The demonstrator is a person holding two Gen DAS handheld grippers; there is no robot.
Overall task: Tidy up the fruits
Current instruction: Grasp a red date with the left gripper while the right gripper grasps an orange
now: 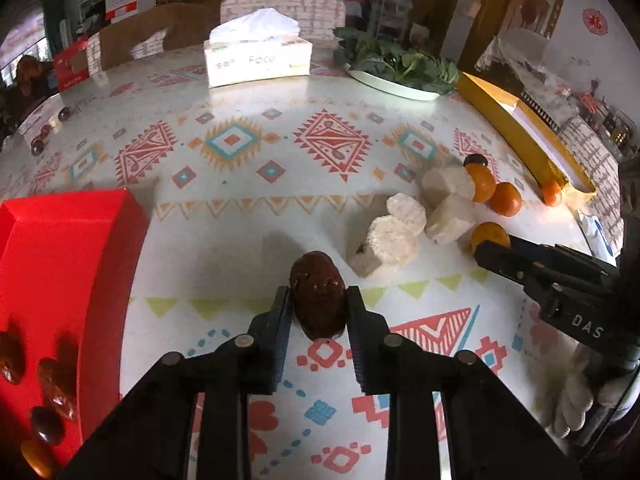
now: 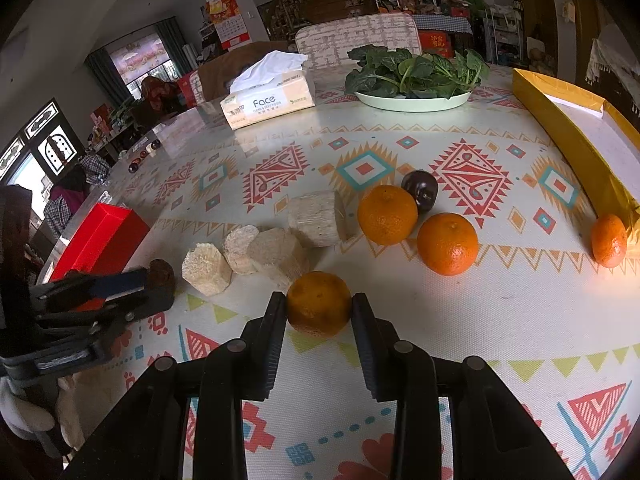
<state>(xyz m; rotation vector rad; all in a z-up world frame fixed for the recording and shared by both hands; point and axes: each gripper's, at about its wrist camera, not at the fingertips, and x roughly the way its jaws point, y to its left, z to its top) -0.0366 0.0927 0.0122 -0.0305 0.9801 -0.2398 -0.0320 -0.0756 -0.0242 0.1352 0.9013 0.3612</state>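
Left tongs (image 1: pixel 318 300) pinching wrinkled date (image 1: pixel 318 296), soft, light; right tongs (image 2: pixel 319 306) clasping firm tangerine (image 2: pixel 319 304) across middle.

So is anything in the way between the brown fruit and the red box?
Nothing visible. The left gripper holds the brown fruit, and only bare tablecloth lies between it and the red box.

Table (image 2: pixel 500 320): tissue box (image 2: pixel 268 104) and plate of greens (image 2: pixel 412 100) at far edge; tray (image 2: pixel 568 136) at right; box (image 2: pixel 100 236) at left w/ dates (image 1: pixel 56 384) inside; cut chunks (image 2: pixel 256 252) mid, oranges (image 2: pixel 447 243) right of them, plum (image 2: pixel 420 190) just behind.
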